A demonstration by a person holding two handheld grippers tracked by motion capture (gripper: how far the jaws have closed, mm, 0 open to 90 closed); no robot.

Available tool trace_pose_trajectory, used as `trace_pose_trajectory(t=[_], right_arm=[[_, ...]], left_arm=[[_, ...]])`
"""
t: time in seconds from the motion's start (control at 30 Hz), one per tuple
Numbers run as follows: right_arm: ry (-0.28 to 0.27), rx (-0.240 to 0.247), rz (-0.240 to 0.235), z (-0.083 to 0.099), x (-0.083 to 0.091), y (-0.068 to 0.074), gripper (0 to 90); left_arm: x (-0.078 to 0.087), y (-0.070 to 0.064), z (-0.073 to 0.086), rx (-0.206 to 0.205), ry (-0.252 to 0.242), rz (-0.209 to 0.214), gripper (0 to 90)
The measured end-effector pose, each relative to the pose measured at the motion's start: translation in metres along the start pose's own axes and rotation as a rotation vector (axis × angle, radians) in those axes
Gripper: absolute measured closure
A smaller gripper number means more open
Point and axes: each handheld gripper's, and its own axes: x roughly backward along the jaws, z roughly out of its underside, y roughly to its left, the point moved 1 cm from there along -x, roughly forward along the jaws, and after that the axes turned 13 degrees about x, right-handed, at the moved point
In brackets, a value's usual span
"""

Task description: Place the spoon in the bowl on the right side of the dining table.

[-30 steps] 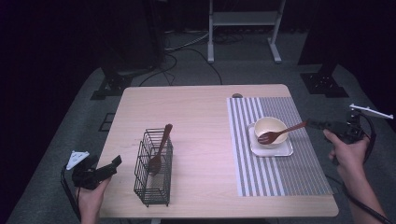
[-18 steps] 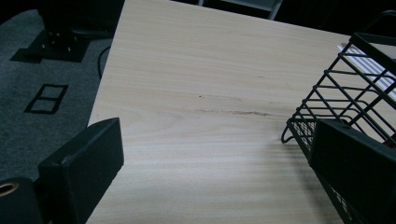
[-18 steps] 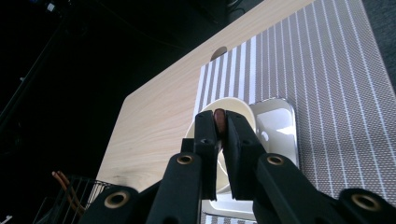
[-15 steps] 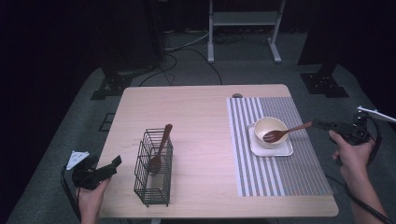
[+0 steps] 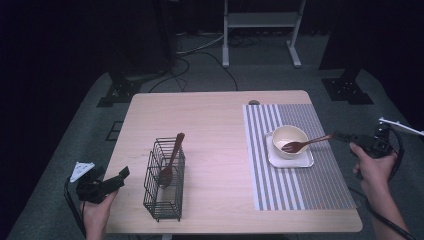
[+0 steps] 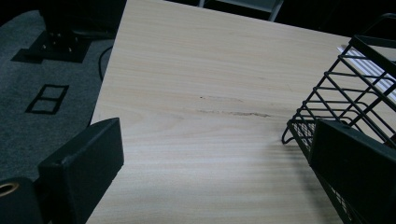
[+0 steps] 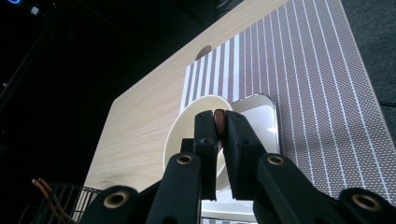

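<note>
A cream bowl [image 5: 289,136] stands on a white square plate [image 5: 305,161] on the striped placemat [image 5: 310,190]. A brown wooden spoon [image 5: 302,145] rests with its head in the bowl and its handle pointing right. My right gripper [image 5: 342,136] is shut on the handle's end; in the right gripper view the brown handle [image 7: 219,122] sits pinched between the jaws of the right gripper [image 7: 220,116], above the bowl [image 7: 184,135]. A second wooden spoon [image 5: 171,160] leans in the black wire basket [image 5: 162,200]. My left gripper [image 5: 114,181] is open off the table's front left corner, left of the basket [image 6: 359,88].
The wooden table [image 5: 210,130] has bare room in its middle and back left. A small dark grommet [image 5: 254,102] sits at the far edge. Stand bases [image 5: 120,92] and cables lie on the grey floor behind.
The right hand has shifted slightly and the spoon's handle lies a little lower and further right over the bowl. The left gripper has not moved.
</note>
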Motion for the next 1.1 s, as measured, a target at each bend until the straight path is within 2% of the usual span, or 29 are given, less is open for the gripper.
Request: trace_pose_trajectory(t=[0.53,0.8,1.1], right_arm=[[0.043,0.013,0.025,0.004,-0.02,-0.003,82.0],[0.058,-0.005,0.023,0.005,-0.031,-0.006,81.9],[0.059,-0.021,0.017,0.008,-0.038,-0.01,77.6]], left_arm=[[-0.001,0.002,0.0,0.005,-0.001,-0.003,2.4],[-0.002,0.003,0.0,0.009,0.004,-0.004,2.5],[-0.002,0.003,0.0,0.007,0.005,-0.005,2.5]])
